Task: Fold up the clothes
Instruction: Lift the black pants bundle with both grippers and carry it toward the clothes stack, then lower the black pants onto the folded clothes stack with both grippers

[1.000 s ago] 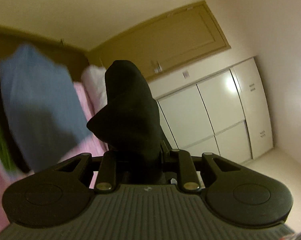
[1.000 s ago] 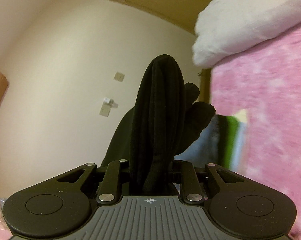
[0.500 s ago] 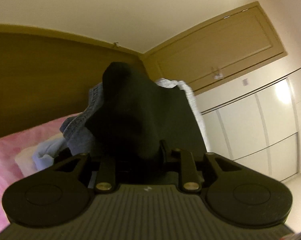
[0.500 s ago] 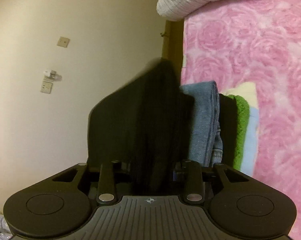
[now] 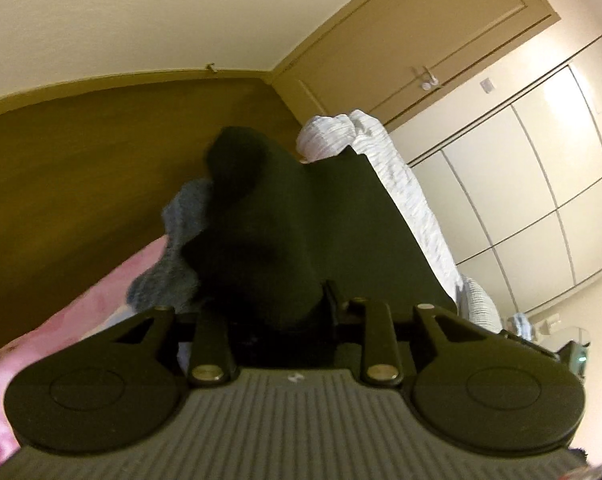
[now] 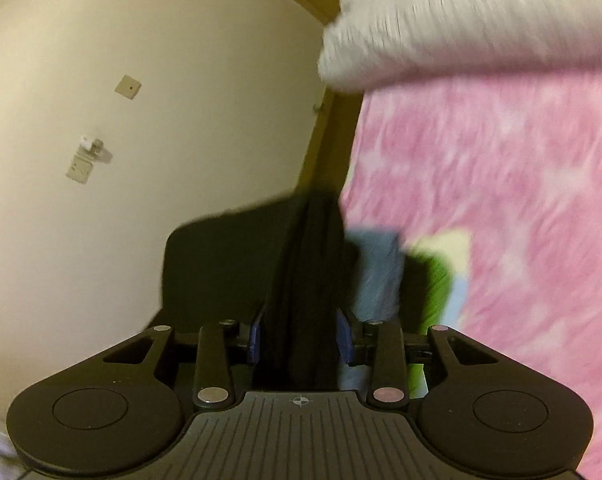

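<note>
Cloth fills the middle of both views: a black garment [image 5: 301,232], bunched and held up off the pink floral bedspread [image 5: 61,320] at lower left of the left wrist view; the left gripper [image 5: 289,316] has closed on a thick wad of it, fingers hidden by the fabric; a denim piece [image 5: 173,248] shows just left of the wad, a white striped pillow [image 5: 401,200] to its right. In the right wrist view, which is blurred, the right gripper [image 6: 299,340] is clamped on a narrow gathered edge of the same garment at centre; a blue folded item [image 6: 377,272] and a green one [image 6: 433,288] lie right of it. Judged mid-carry; next it needs laying flat or onto that stack, I cannot tell which.
</note>
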